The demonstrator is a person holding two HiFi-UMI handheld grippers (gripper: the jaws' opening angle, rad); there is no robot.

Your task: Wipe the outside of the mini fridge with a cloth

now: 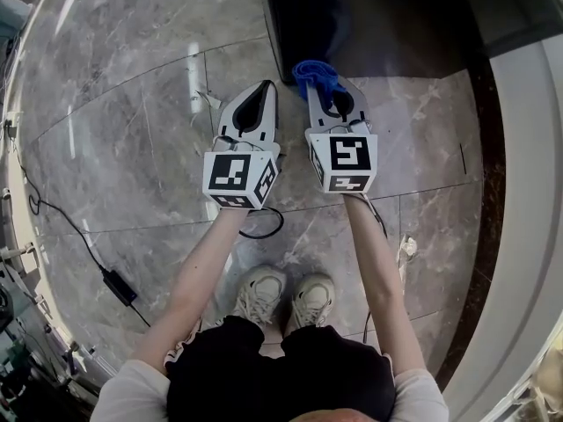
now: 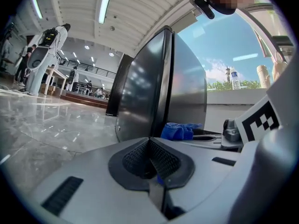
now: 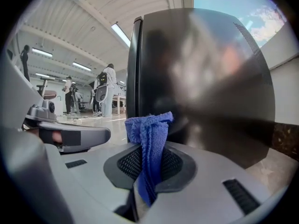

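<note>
The dark mini fridge (image 1: 352, 16) stands on the floor ahead of me; it fills the right gripper view (image 3: 201, 78) and shows at centre in the left gripper view (image 2: 159, 83). My right gripper (image 1: 322, 93) is shut on a blue cloth (image 1: 315, 76), whose bunched top (image 3: 149, 125) sticks up between the jaws, close to the fridge's front. My left gripper (image 1: 264, 90) is beside it on the left, shut with nothing in it, a little short of the fridge's corner. The cloth (image 2: 180, 130) also shows from the left gripper view.
Grey marble floor tiles (image 1: 123, 104) spread to the left. A black cable with a power brick (image 1: 119, 286) lies on the floor at the lower left. A pale ledge (image 1: 519, 192) runs along the right. People stand far off in the hall (image 2: 44, 55).
</note>
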